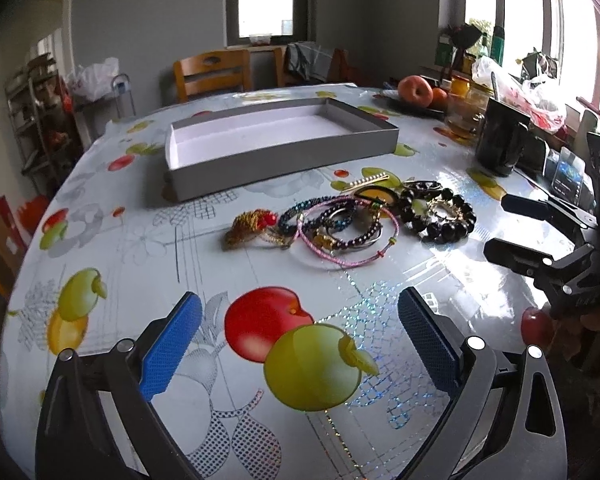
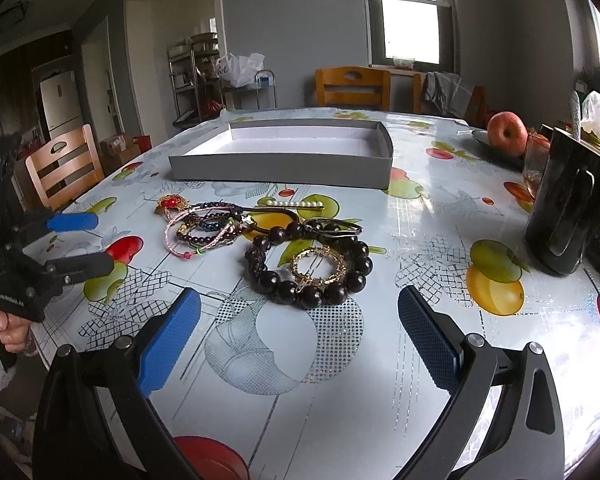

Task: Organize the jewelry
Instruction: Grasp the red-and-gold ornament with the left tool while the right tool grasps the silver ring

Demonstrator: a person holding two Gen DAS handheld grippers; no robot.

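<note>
The left gripper and the right gripper both hover over the fruit-print tablecloth with their blue jaws wide apart, and neither one has hold of anything. The jewelry lies in a loose pile on the table in front of them: a dark bead bracelet with a gold ring-shaped piece inside it, a pink cord bracelet over other bracelets, and a pearl hair clip. The grey box stands open behind the pile, with nothing inside.
</note>
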